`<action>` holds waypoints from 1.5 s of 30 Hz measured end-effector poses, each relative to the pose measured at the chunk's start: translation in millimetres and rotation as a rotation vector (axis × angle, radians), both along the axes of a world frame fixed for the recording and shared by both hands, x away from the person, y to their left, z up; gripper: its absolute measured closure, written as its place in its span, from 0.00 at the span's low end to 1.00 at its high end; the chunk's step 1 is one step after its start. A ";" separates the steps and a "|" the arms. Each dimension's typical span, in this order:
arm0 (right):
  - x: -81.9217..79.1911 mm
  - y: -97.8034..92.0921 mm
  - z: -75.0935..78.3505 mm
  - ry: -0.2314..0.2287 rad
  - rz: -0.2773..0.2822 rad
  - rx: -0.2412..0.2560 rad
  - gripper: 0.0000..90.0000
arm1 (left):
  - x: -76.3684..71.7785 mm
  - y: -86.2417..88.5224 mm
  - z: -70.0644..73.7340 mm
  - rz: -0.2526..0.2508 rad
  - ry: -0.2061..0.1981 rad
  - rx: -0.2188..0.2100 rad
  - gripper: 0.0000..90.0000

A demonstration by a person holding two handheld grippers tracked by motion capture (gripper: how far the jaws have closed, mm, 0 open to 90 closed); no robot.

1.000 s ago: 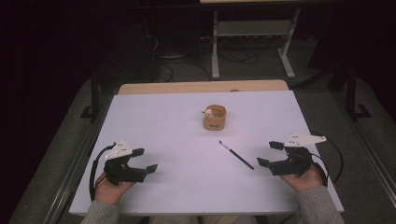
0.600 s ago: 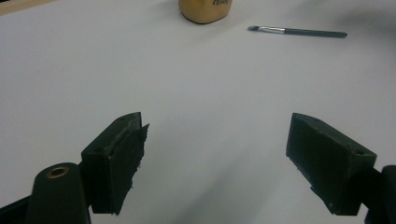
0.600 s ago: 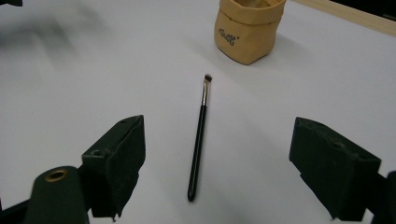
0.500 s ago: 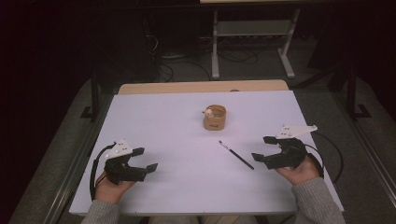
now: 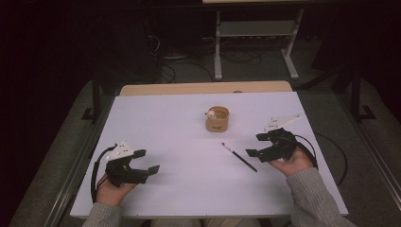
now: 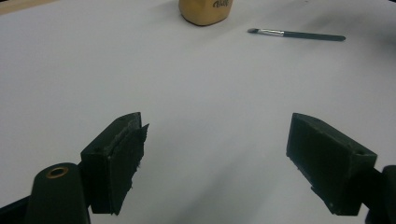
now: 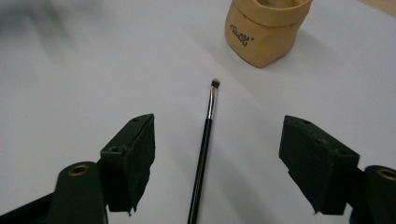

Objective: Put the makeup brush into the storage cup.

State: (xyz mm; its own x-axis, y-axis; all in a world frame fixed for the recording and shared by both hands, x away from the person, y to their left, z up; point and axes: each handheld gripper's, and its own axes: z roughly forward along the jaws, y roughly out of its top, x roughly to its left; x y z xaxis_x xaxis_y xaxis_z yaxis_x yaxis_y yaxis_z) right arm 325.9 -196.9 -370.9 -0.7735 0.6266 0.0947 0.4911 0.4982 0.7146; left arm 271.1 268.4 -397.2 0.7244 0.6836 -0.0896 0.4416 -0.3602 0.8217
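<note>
Lying flat, brush (image 7: 206, 142) points bristles toward pouch (image 7: 264, 29), between right gripper (image 7: 229, 163) jaws.

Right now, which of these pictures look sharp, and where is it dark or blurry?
High view: the white table is evenly lit, the room behind nearly black. Left gripper view: sharp black tongs, with the brush and tan pouch slightly soft. Right gripper view: brush crisp, a grey smear in the top left corner.

The tan pouch (image 6: 205, 11) is cut off by the top edge in the left gripper view, its printed word partly lost. What sits inside the pouch, a small pale thing (image 5: 211, 113) in the high view, is too small to tell. In the right gripper view, the brush (image 7: 204, 147) below the pouch runs off the bottom edge.
</note>
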 end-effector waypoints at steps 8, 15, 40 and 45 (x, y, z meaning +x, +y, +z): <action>14.8 14.7 3.6 0.022 0.007 -0.023 0.32 | -0.5 0.1 1.1 0.000 0.002 0.002 0.21; 27.4 30.0 3.7 0.043 0.012 -0.063 0.36 | -0.6 1.9 1.7 0.002 0.003 -0.003 0.21; 45.2 61.6 -33.5 0.151 0.059 -0.195 0.51 | -0.8 1.0 1.7 0.001 0.002 0.002 0.21; 44.4 63.5 -39.3 0.154 0.055 -0.229 0.58 | -0.6 0.2 1.5 -0.001 0.002 -0.002 0.21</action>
